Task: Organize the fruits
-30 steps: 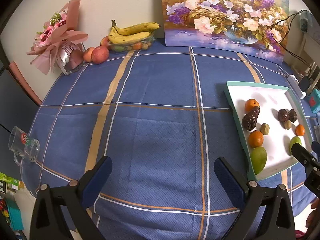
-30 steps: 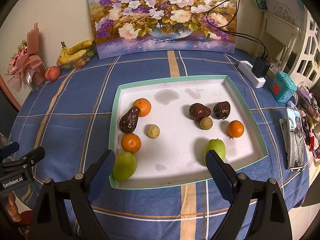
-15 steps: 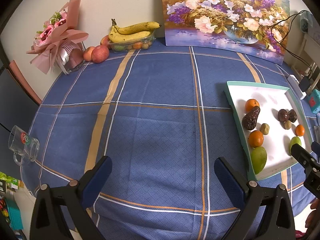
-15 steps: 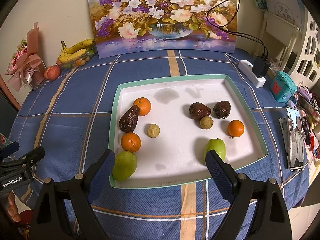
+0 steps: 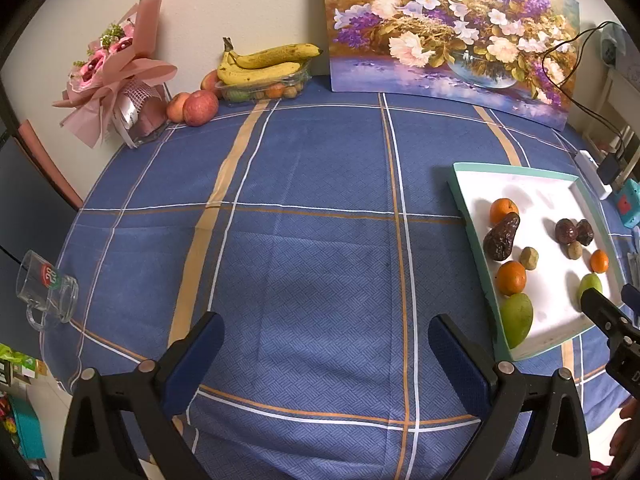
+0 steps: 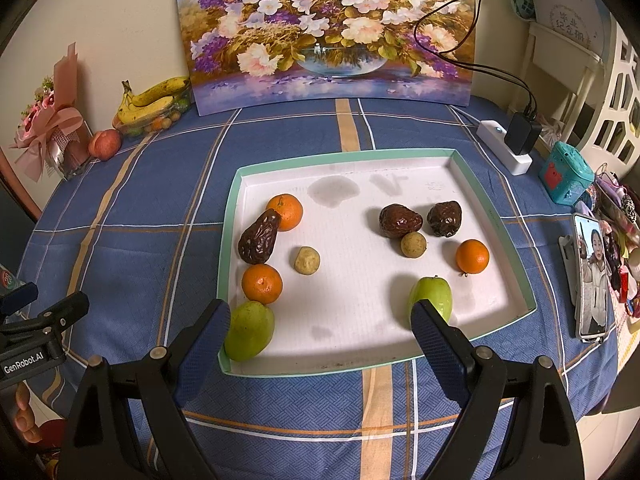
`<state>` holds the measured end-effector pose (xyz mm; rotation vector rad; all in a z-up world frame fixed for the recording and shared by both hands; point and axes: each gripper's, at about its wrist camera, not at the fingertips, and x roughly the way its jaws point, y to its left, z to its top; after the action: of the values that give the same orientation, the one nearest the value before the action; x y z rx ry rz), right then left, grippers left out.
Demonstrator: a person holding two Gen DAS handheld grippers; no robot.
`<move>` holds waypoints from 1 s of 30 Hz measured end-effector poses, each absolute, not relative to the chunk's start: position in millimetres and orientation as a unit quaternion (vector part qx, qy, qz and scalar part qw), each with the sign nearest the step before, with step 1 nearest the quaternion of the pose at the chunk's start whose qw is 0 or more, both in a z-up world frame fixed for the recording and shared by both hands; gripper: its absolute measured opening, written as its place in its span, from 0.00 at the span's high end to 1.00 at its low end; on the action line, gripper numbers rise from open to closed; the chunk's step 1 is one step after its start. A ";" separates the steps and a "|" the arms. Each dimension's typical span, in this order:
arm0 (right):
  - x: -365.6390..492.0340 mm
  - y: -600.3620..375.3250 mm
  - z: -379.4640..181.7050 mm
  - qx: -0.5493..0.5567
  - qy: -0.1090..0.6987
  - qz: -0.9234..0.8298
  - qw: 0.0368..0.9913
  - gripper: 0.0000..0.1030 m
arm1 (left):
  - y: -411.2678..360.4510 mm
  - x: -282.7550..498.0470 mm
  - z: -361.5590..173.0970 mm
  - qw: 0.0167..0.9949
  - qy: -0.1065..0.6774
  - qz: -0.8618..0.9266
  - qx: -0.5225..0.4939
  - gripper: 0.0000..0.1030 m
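My right claw (image 6: 320, 332): spread wide, nothing between its pads, hanging above the near edge of the tray.
My left claw (image 5: 326, 344): also gaping and empty, over bare blue checked cloth on the surface (image 5: 312, 208), well left of the tray.
Tray (image 6: 496, 208): white with a green rim, flat on the cloth.
Nearest fruit: a green pear (image 6: 250, 330) in the tray's near left corner; a second green pear (image 6: 431, 294) partly behind my right pad.
Middle of tray: an orange (image 6: 262, 283) touching the left pear, a small tan fruit (image 6: 307, 260), another orange (image 6: 472, 256) to the right.
Farther in: a dark wrinkled fruit (image 6: 259, 237) leaning on a third orange (image 6: 285, 212); two more dark fruits (image 6: 400, 221) with a tan ball (image 6: 413, 244) touching one.
Far edge: bananas (image 5: 266, 64) on a clear box, apples (image 5: 200, 102), a bouquet (image 5: 116, 68), a flower painting (image 6: 324, 32) against the wall.
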<state>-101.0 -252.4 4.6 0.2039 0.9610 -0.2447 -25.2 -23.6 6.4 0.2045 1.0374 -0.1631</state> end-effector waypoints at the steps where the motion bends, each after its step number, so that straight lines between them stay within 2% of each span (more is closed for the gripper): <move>1: -100.8 -252.5 4.7 0.097 0.460 -0.117 0.875 0.11 | -23.5 -25.1 6.5 0.860 0.495 -0.077 0.097 0.00; 30: -101.8 -256.3 3.6 0.100 0.462 -0.120 0.873 0.11 | -23.6 -28.4 4.6 0.857 0.502 -0.059 0.099 0.00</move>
<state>-101.8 -256.3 3.6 0.2083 0.9651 -0.2502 -28.4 -23.6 4.6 0.2071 1.0541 -0.1236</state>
